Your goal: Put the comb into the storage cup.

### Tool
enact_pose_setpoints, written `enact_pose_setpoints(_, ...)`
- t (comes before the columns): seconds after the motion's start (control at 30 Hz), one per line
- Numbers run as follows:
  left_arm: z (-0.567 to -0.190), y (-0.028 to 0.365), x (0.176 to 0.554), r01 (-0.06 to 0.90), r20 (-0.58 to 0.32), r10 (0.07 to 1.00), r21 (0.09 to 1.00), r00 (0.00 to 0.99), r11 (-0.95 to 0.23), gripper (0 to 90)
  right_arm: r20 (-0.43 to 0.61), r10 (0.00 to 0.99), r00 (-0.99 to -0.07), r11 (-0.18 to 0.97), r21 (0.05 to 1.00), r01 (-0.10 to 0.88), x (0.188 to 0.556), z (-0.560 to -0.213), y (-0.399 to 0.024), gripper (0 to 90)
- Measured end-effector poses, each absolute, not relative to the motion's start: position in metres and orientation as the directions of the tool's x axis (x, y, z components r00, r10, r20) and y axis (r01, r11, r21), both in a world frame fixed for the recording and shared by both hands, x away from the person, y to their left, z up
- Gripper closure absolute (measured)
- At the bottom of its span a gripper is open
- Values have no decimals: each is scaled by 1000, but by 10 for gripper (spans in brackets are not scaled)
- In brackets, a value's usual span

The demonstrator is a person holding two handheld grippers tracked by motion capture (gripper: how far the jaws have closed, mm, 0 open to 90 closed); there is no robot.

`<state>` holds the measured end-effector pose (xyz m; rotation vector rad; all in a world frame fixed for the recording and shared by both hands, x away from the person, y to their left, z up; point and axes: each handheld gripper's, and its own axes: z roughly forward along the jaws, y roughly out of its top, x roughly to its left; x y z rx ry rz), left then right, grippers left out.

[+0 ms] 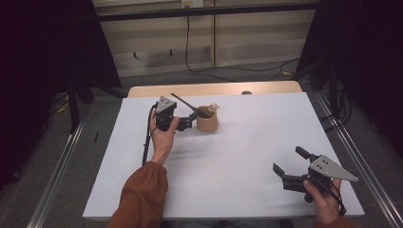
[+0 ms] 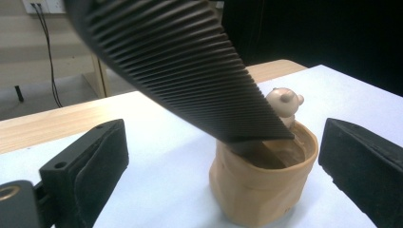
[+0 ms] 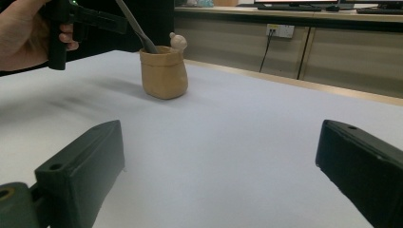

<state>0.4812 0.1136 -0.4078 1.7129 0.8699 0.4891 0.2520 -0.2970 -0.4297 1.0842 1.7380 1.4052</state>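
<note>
Comb (image 2: 190, 71) stands in cup (image 1: 207, 121), light, stiff; I'd grasp its 11 o'clock spine. Both jaws released.

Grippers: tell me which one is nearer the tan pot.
The left gripper, right beside the pot holding the comb; the right gripper sits far off.

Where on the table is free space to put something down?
The white table is bare between the tan pot and the right gripper, and along its far right. It is crowded only around the pot, where the comb leans and the left gripper sits beside it.
</note>
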Motion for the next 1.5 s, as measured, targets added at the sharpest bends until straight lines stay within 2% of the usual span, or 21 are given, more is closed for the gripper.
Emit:
enact_pose_setpoints(0.43, -410, 135, 469, 230, -58, 786, 967, 615, -108, 26, 14, 894, -447, 85, 976, 202, 252, -430, -297, 17)
enact_pose_setpoints(0.53, -410, 139, 466, 219, -72, 788, 972, 612, -81, 26, 14, 895, -447, 85, 976, 201, 252, -430, -297, 17)
enact_pose_setpoints(1.0, -413, 143, 450, 170, -26, 777, 980, 629, -105, 16, 12, 896, -444, 87, 976, 200, 252, -430, -298, 18)
enact_pose_setpoints(1.17, -410, 144, 443, 170, -51, 755, 982, 654, -81, 16, 13, 896, -443, 84, 976, 200, 252, -430, -297, 19)
enact_pose_setpoints(1.23, -407, 145, 439, 183, -104, 739, 983, 666, -26, 9, 17, 898, -440, 79, 977, 199, 252, -431, -298, 19)
enact_pose_setpoints(1.33, -401, 142, 431, 132, -47, 731, 990, 681, -60, 8, 23, 898, -439, 75, 976, 205, 252, -431, -299, 19)
enact_pose_setpoints(1.5, -403, 143, 422, 141, -65, 729, 989, 681, -43, 9, 26, 901, -434, 70, 976, 204, 252, -431, -298, 19)
